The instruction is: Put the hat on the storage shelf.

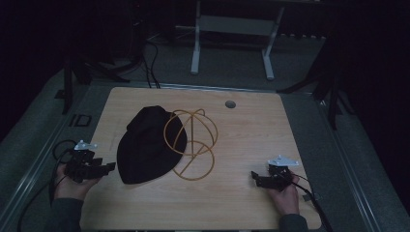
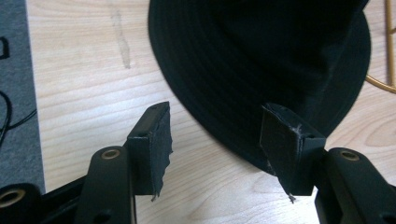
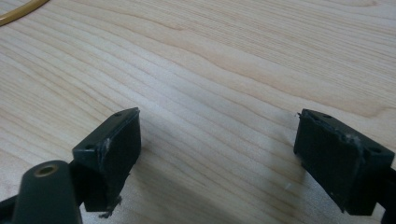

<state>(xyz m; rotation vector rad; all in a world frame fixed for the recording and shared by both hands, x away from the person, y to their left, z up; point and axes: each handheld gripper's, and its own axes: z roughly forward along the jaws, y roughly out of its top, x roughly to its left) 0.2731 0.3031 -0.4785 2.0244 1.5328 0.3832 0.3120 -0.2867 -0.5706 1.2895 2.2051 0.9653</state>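
From the high view, a light wooden table (image 1: pixel 241 145) sits in a dim room. A black hat (image 1: pixel 145 145) lies on its left half, and a gold wire frame (image 1: pixel 193 140) of rings and arcs stands just beside it, one ring overlapping the hat's right side. The left gripper (image 1: pixel 107 167), held in the person's left hand (image 1: pixel 70 186), sits at the table's left edge with its jaws pointing toward the hat's near left rim and stopping close to it. The right gripper (image 1: pixel 255 177), held in the right hand (image 1: pixel 285 195), rests near the table's front right, well apart from hat and frame. A small round grommet (image 1: pixel 230 104) sits in the tabletop near the far edge. How far either pair of jaws is parted is hard to tell from here.

The left gripper view settles that for its own tool: the left gripper (image 2: pixel 215 135) has its jaws spread wide with nothing between them but bare wood and the hat's edge. The black hat (image 2: pixel 261 65) shows its stitched brim here, curving down past the right-hand pad (image 2: pixel 285 144); whether that pad touches the brim or merely stands in front of it I cannot tell. A sliver of the gold wire frame (image 2: pixel 387 51) shows at the right border, and grey floor at the left.

The right gripper view shows the right gripper (image 3: pixel 217 149) with jaws spread wide too, holding nothing, above bare wood grain. A short curve of the gold wire frame (image 3: pixel 21 14) crosses the top left corner.
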